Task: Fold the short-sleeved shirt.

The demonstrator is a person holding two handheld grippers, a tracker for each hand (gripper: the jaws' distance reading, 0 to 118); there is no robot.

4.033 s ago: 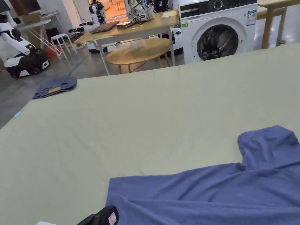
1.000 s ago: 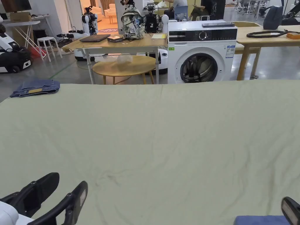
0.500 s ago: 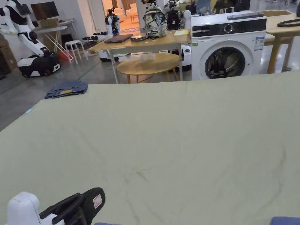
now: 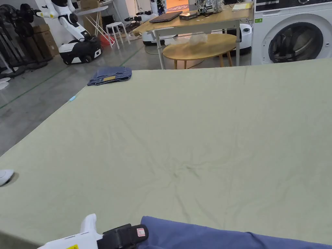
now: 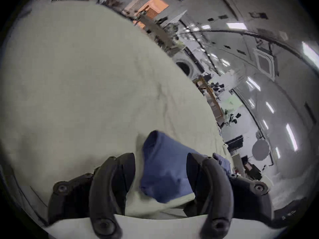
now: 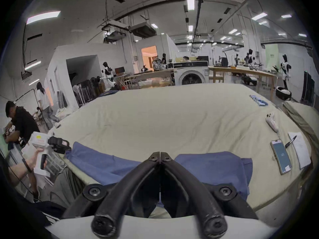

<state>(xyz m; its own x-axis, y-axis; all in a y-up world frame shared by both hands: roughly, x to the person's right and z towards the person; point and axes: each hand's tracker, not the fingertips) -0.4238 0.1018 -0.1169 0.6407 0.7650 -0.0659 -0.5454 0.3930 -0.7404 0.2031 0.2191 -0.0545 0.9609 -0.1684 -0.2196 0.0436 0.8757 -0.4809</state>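
We see the blue shirt (image 4: 207, 235) lying at the near edge of the table (image 4: 194, 129), on its pale green cover. Left gripper (image 5: 160, 158) is open, jaws spread either side of a bunched shirt end, not pressing it. In the head view its black tip sits at the shirt's left end. Right gripper (image 6: 160, 154) has jaws closed tip to tip above the shirt; can't tell if any cloth is pinched. Phone (image 6: 281, 155) and pen (image 6: 290, 141) lie off to the right, folded jeans (image 4: 110, 75) on the far left corner
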